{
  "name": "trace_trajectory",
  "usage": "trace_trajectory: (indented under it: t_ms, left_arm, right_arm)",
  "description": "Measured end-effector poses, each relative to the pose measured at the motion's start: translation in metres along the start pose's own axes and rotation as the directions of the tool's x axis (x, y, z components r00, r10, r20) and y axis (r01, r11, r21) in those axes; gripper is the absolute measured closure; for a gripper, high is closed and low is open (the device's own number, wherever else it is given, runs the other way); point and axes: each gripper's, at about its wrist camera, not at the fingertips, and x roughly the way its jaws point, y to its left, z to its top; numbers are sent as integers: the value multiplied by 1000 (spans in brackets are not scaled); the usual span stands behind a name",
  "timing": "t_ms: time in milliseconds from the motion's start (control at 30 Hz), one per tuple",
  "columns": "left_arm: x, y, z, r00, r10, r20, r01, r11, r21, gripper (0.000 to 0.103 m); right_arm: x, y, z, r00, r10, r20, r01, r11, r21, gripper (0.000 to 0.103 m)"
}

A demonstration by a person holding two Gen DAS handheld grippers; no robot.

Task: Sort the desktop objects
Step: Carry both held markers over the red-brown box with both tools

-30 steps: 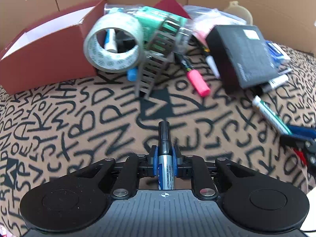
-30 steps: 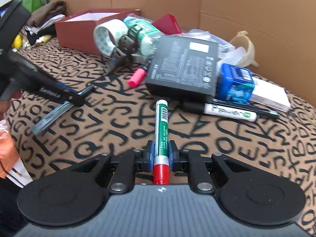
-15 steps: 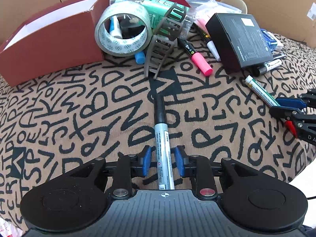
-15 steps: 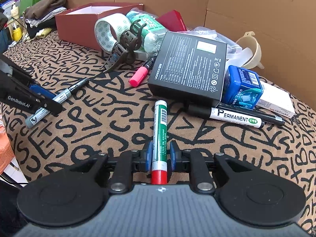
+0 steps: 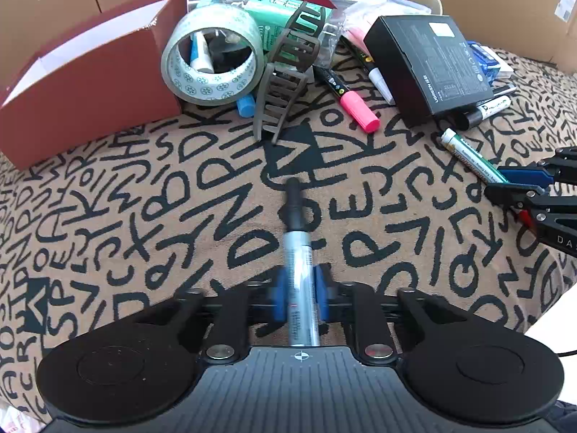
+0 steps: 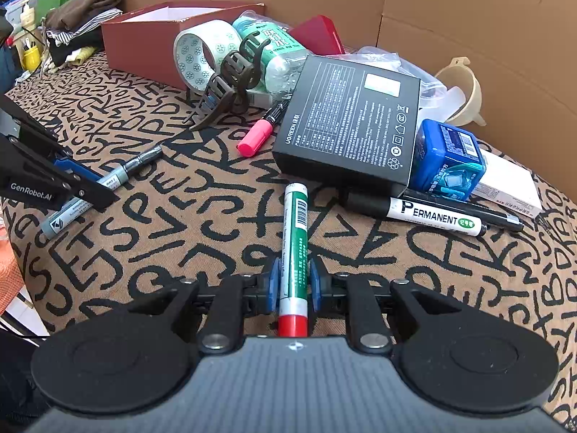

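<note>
A silver marker with a black cap (image 5: pixel 298 252) lies on the lettered cloth between the blue pads of my left gripper (image 5: pixel 298 297). The jaws stand slightly apart on either side of it. It also shows in the right wrist view (image 6: pixel 108 184). My right gripper (image 6: pixel 293 288) has its pads around a green marker with a red end (image 6: pixel 295 249), which rests on the cloth; a small gap shows beside it. The green marker shows at the right of the left wrist view (image 5: pixel 472 158).
A red open box (image 5: pixel 90 83) stands back left, with a tape roll (image 5: pixel 212 68), brown hair claw (image 5: pixel 285 72) and green bottle (image 6: pixel 274 50) beside it. A pink highlighter (image 5: pixel 357 108), black UGREEN box (image 6: pixel 346 122), blue case (image 6: pixel 447 158), permanent marker (image 6: pixel 432 216) and funnel (image 6: pixel 465 93) lie right.
My left gripper let go of the silver marker, laid it on the cloth and drew back. My right gripper loosened on the green marker and drew back slightly.
</note>
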Motion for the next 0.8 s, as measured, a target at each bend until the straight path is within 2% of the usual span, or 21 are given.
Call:
trace_trajectory:
  t_ms: [67,100,133,233,333,400,633,800]
  left_arm:
    - [-1,0,-1,1000,-1,-1,1,1000,0,92]
    - [-1,0,-1,1000,-3,1,3,1000,2,89]
    - [0,0,-2,1000,-4,2,4,1000,4,79]
    - [1,-1,-2,1000,-6,11,6,1000,9,76]
    - [0,2,-2,1000,-7,18,7,1000,-1,92]
    - [-1,4,-3,1000,-7,23,7,1000,-9,92]
    - [-5,13,-4,999,-6,41,7,999,-41,93]
    - [-22,34,4,994,28,102,-19,996,-84,93]
  right_arm:
    - [-1,0,0,1000,6,-2,-6,1000,-2,82]
    - [0,0,0,1000,7,-3,-7,1000,-1,82]
    - [0,0,0,1000,8,-4,-8,1000,0,82]
    - [1,-2,2,1000,11,-12,-11,1000,15,82]
    - [2,-2,3,1000,14,-20,-13,1000,24,83]
    - [2,-2,4,1000,17,-26,-16,999,35,85]
    - [-1,-2,13,993,115,-12,-112,983,144,86]
    - [2,22,36,982,187,22,-188,973,133,86]
